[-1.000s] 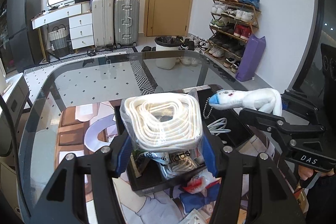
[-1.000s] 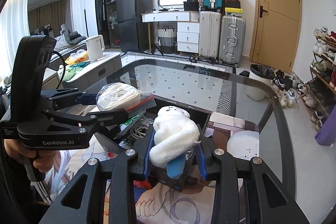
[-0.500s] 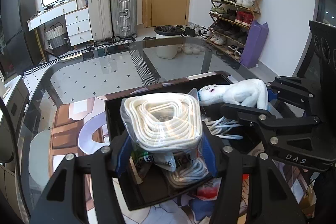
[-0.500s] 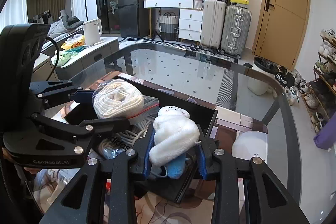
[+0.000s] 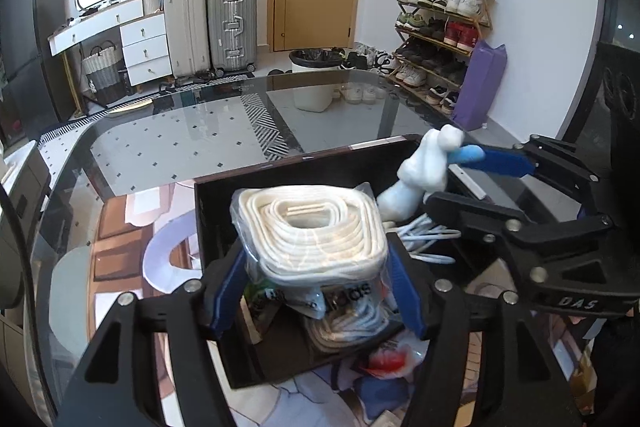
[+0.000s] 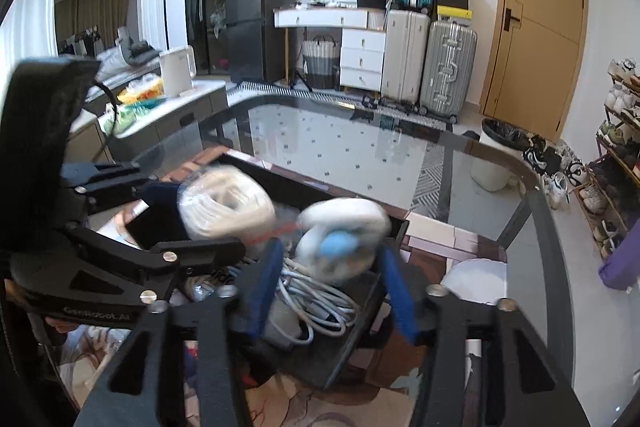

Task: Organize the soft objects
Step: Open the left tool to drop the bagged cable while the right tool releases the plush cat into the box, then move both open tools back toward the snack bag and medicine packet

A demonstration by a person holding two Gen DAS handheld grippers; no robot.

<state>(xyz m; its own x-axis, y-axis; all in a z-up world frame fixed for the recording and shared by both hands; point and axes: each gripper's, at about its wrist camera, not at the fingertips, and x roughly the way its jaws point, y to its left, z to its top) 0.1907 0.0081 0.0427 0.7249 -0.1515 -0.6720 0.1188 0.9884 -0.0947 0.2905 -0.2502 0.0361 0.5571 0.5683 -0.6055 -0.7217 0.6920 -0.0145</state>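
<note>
My left gripper is shut on a clear bag of coiled white rope and holds it over the open black box. The bag also shows blurred in the right wrist view. My right gripper has its blue-padded jaws spread apart. The white and blue plush toy sits loose between them, dropping into the box. In the left wrist view the toy hangs head down at the right gripper's tips.
The box holds white cables and more bagged rope. It rests on a printed mat on a glass table. A red and white packet lies in front of the box. Suitcases, drawers and a shoe rack stand beyond.
My right gripper has opened and let go of the plush toy, which tips down into the box. Both grippers have moved lower over the box. The left still holds the rope bag.
</note>
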